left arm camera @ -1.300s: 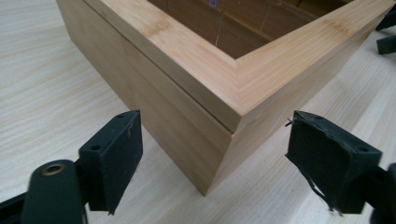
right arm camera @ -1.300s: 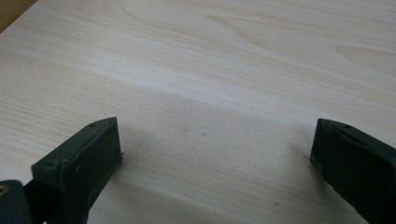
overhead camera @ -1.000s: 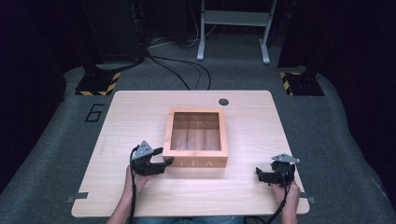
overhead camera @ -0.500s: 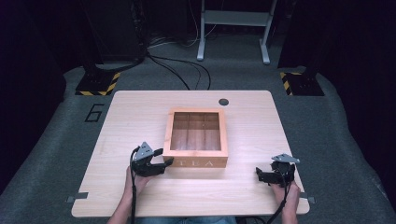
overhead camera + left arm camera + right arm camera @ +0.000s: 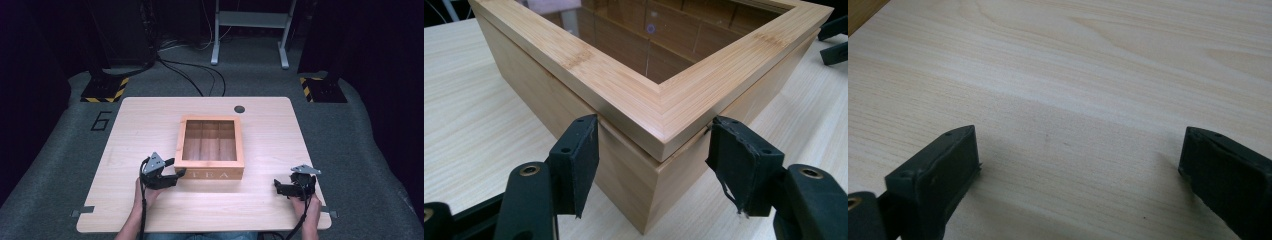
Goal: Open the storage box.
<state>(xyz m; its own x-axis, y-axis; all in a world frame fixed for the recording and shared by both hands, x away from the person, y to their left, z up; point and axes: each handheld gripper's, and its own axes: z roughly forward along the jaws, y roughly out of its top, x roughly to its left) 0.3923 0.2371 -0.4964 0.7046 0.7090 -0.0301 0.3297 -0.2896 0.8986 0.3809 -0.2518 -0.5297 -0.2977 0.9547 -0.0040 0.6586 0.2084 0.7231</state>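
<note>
On the pale wooden table (image 5: 150, 125), our tea box (image 5: 212, 147) sits at the middle where it was a second ago. Our left gripper (image 5: 651, 150) has kept to the box's near left corner, its jaws straddling that corner after closing slightly, pads at the wood. Our right gripper (image 5: 280, 187) rests unmoved near the table's near right corner, jaws wide apart on nothing.

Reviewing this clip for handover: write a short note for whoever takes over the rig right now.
Left gripper: its jaws have just been closing and straddle the near left corner of the wooden tea box at the lid seam; pads at the wood, firm grip unclear.
Right gripper: open, nothing between the jaws, over bare table right of the box.
Done: left gripper placed at the corner.
Left: the lid looks closed; probably opening it comes next.
</note>
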